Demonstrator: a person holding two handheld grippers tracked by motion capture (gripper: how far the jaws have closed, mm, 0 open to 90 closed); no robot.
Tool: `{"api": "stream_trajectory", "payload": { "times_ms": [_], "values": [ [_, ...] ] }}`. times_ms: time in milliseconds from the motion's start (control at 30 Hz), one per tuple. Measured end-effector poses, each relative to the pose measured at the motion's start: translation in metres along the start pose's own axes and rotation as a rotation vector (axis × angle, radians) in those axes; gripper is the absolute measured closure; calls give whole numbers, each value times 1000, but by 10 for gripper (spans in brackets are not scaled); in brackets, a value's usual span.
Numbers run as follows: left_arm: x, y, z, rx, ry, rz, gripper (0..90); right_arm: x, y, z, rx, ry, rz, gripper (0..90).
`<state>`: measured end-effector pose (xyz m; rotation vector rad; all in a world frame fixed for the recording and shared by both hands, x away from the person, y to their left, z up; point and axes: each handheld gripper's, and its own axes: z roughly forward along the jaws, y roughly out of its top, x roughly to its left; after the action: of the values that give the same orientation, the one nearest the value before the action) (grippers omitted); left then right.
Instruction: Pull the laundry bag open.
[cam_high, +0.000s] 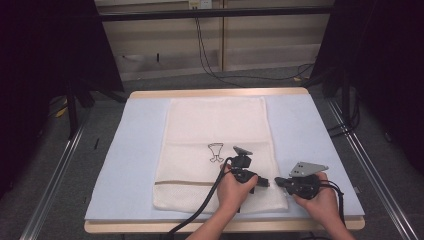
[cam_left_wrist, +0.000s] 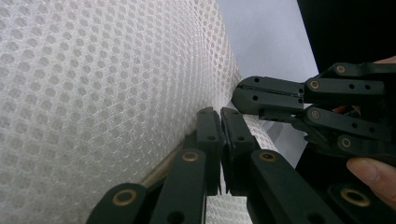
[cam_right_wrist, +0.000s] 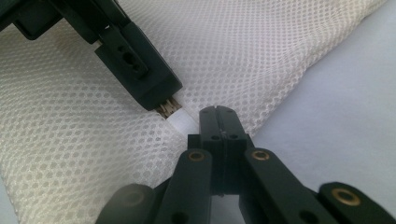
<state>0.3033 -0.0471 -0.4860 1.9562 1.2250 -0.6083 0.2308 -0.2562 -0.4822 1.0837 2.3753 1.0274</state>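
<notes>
A white mesh bag (cam_high: 215, 150) lies flat on the desk (cam_high: 135, 150). Both hand-held grippers meet tip to tip at its near right corner. The left hand-held gripper (cam_left_wrist: 220, 116) has its 2 jaws closed, pinching a beige zipper end (cam_right_wrist: 169, 108) at the bag's edge. The right hand-held gripper (cam_right_wrist: 219, 114) is closed as well, clamped on a small white tab (cam_right_wrist: 182, 122) that sticks out just beyond the left one's tips. A small black drawing (cam_high: 215, 152) sits on the bag beyond the left hand-held gripper.
</notes>
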Motion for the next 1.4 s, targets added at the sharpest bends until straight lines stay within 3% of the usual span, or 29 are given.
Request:
{"api": "stream_trajectory", "payload": {
  "times_ms": [267,367,400,600,733,967,1033,1100,1400],
  "values": [
    [6,2,-19,7,23,-8,873,-2,1,1,4,10,5,900],
    [10,1,-25,8,17,-8,873,-2,0,0,4,10,7,900],
    [10,0,-25,2,10,-24,873,-2,0,0,2,11,9,900],
    [19,-3,-39,13,16,-12,873,-3,0,1,-4,14,9,900],
    [29,-6,-57,6,32,-27,873,-3,0,0,-4,12,10,900],
    [58,-13,-104,-7,49,-51,873,-2,0,0,0,11,5,900],
    [59,-15,-106,-11,32,-62,873,-2,0,0,3,12,11,900],
    [59,-17,-103,-9,55,-55,873,-2,0,0,1,10,17,900],
    [63,-18,-102,-10,37,-63,872,-3,-1,1,-7,13,16,900]
  ]
}}
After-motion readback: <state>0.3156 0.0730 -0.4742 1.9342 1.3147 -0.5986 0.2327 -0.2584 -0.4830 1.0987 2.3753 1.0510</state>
